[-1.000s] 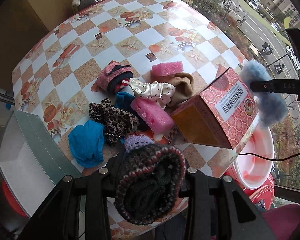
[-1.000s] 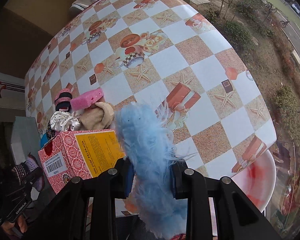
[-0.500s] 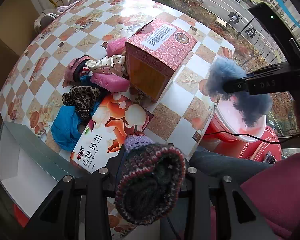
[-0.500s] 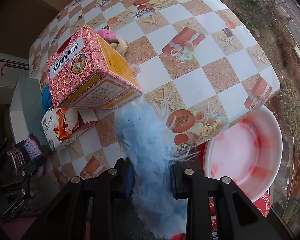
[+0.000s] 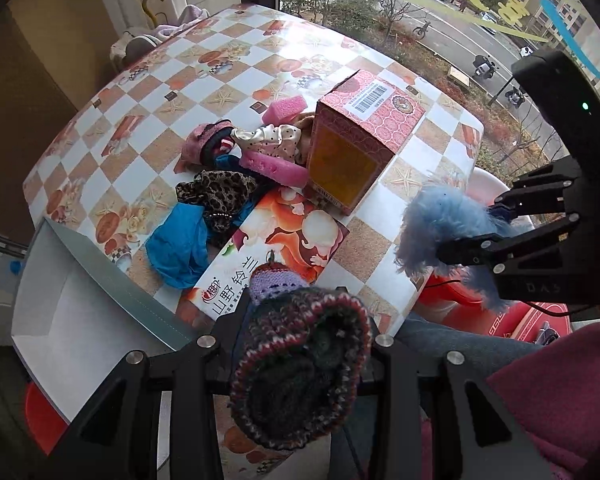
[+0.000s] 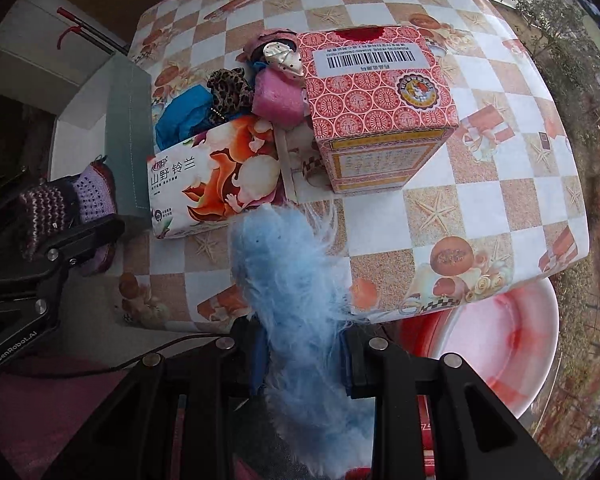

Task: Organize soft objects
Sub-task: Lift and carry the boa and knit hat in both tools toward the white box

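My left gripper (image 5: 296, 354) is shut on a dark striped knitted piece with a lilac end (image 5: 300, 364), held above the table's near edge. The same knitted piece (image 6: 60, 208) shows at the left of the right wrist view. My right gripper (image 6: 302, 354) is shut on a fluffy light-blue item (image 6: 296, 300), which also shows as a blue tuft (image 5: 444, 232) at the right of the left wrist view. On the checked table (image 5: 180, 100) lies a pile: pink sponges (image 5: 274, 166), a leopard-print cloth (image 5: 220, 192), a blue cloth (image 5: 180, 244), a dotted satin scrunchie (image 5: 268, 138).
A red patterned carton (image 5: 360, 136) stands beside the pile, with a flat tissue pack (image 5: 276, 248) in front of it. An open grey-and-white box (image 5: 68, 300) sits at the table's left edge. A red-and-white basin (image 6: 508, 348) is below the table's right corner.
Both grippers have pulled back from the pile toward the table's near edge, each keeping its item. The carton and tissue pack now lie further ahead in both views.
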`<act>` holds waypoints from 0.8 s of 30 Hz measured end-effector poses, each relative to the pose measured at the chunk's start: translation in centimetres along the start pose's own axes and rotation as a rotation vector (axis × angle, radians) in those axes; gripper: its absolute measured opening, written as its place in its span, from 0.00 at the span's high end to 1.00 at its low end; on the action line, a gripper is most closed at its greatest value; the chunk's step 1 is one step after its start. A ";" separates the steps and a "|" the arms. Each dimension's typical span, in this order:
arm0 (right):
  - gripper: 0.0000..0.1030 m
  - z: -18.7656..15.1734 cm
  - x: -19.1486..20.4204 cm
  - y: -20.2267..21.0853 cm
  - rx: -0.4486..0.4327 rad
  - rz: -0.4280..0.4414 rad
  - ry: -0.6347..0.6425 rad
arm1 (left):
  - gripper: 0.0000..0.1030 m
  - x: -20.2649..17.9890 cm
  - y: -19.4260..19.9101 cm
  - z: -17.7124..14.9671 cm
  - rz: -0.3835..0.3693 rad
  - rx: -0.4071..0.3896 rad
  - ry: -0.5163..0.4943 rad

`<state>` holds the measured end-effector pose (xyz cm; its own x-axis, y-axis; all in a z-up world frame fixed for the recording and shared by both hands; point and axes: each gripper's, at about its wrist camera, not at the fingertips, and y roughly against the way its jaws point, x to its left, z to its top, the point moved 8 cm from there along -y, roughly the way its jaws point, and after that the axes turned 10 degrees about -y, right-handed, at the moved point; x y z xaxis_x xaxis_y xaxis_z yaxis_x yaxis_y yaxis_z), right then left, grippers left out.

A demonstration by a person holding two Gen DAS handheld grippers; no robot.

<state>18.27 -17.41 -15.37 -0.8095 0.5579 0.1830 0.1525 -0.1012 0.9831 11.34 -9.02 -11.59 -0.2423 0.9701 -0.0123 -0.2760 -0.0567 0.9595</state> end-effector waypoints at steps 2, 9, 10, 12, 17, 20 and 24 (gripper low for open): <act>0.71 0.4 1.3 0.2 -0.007 -0.012 0.042 | 0.60 1.0 0.4 -0.3 0.011 -0.014 0.033; 0.71 2.3 5.3 1.3 -0.028 -0.021 0.147 | 0.60 5.4 2.5 -1.8 0.062 -0.080 0.196; 0.71 2.7 5.9 1.5 -0.033 -0.020 0.161 | 0.60 6.2 2.8 -2.1 0.073 -0.088 0.222; 0.71 3.4 7.1 2.0 -0.044 -0.018 0.190 | 0.60 7.7 3.4 -2.7 0.092 -0.100 0.273; 0.71 4.9 10.1 2.7 -0.060 -0.004 0.254 | 0.60 10.8 4.6 -4.5 0.137 -0.120 0.377; 0.71 5.3 11.7 2.8 -0.060 0.008 0.282 | 0.60 11.9 4.9 -5.6 0.158 -0.123 0.422; 0.71 5.7 13.3 2.8 -0.060 0.016 0.309 | 0.60 13.1 5.1 -7.0 0.175 -0.120 0.480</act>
<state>11.19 -5.61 -10.22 -0.9425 0.2805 0.1817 0.1404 -0.1613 0.9769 0.22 1.75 -8.87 -0.6858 0.7277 -0.0095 -0.2909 -0.2622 0.9201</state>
